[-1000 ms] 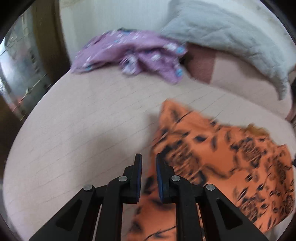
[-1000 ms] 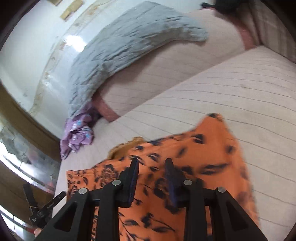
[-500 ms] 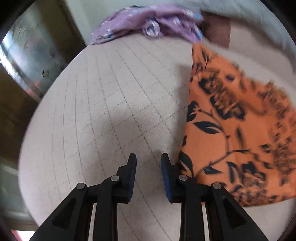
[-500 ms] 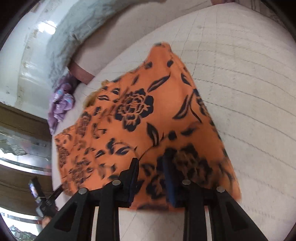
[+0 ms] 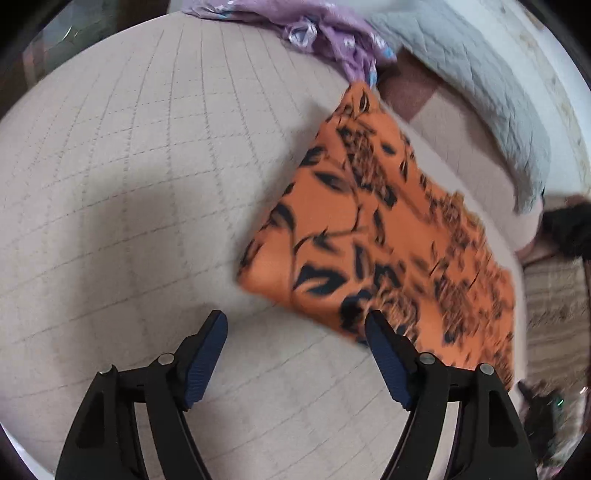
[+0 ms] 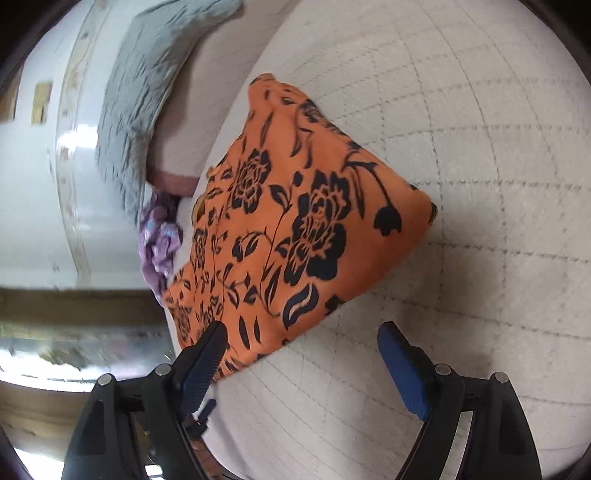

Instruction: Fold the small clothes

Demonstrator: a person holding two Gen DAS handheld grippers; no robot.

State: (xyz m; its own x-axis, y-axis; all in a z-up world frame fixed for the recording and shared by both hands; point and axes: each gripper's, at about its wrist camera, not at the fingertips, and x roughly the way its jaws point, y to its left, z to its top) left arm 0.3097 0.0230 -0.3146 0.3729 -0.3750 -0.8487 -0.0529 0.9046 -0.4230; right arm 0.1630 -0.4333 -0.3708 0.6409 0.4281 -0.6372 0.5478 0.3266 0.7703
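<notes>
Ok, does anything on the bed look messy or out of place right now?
The purple garment lies crumpled in a heap at the bed's far edge beside the grey quilt, unfolded. The orange floral cloth lies flat but skewed to the bedcover's grid lines.

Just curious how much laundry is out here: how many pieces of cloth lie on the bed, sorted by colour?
Orange cloth with black flower print: 1
Crumpled purple cloth with pale print: 1
Grey quilted blanket: 1
Total: 3
</notes>
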